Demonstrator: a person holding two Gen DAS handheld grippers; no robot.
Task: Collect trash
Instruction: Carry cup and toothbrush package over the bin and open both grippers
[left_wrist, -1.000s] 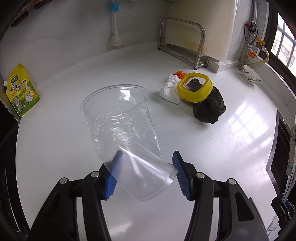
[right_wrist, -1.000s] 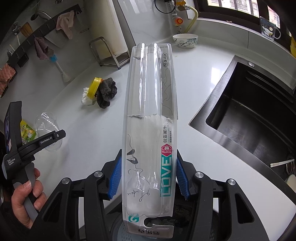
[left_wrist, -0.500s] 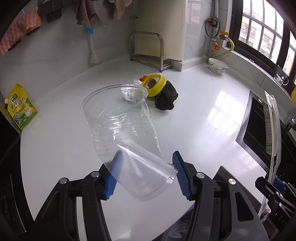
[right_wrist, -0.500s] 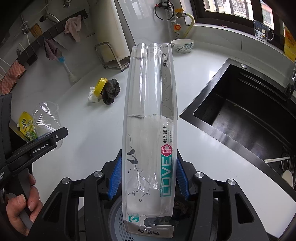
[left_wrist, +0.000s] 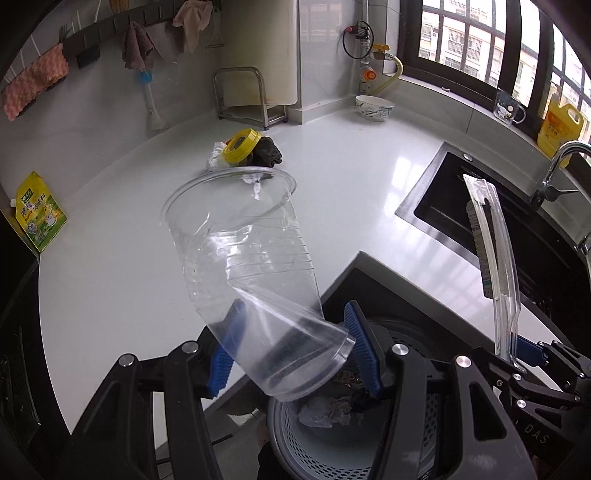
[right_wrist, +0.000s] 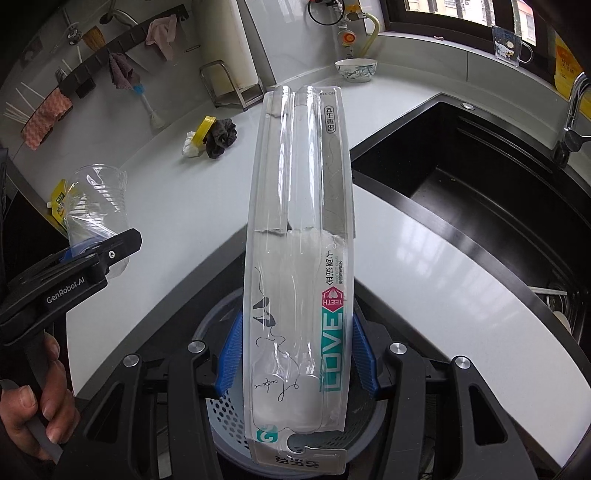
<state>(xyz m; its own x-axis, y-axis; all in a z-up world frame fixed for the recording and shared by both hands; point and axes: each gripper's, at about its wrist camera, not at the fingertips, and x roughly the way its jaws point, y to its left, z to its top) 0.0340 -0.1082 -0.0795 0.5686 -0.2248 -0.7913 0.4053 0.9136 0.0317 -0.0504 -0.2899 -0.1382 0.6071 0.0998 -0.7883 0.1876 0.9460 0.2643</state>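
Over grey perforated bin (left_wrist: 325, 454): left gripper (left_wrist: 295, 350) pinching crumpled clear cup (left_wrist: 251, 273), right gripper (right_wrist: 297, 354) clamped on empty toothbrush blister pack (right_wrist: 303, 229) (both off the white counter (left_wrist: 122, 258)).

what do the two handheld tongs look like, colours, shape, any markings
Both tongs are matte black, each with two angular arms studded with silver screw heads and tipped with ribbed blue pads: left tongs, right tongs. White "GenRobot.AI" lettering runs along the left tool's side, above a grey trigger grip.
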